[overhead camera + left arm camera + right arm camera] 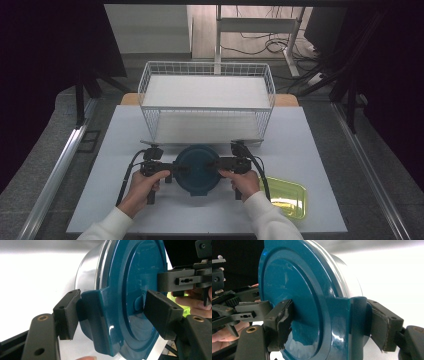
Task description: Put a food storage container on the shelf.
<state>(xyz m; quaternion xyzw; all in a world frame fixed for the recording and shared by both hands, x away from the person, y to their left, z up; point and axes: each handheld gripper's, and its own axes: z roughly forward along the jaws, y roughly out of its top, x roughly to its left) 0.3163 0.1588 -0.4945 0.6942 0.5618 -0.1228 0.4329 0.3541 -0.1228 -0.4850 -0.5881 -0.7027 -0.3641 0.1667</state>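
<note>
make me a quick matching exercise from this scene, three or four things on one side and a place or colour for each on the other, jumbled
Things:
1. round lidded container
2. wire basket
3. shallow tray
4. table

Descriptions:
A. white, standing at the far end of the table
B. yellow-green, near the person's right hand
C. teal lid, between the two grippers
D. pale grey surface under everything

Pairs: 1-C, 2-A, 3-B, 4-D

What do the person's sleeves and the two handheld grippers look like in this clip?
The person wears white long sleeves. The left gripper and right gripper are black, each with a pistol-style handle, a black cable looping off its rear, and two blocky black jaws with screw holes and brass-coloured pivot bushings.
</note>
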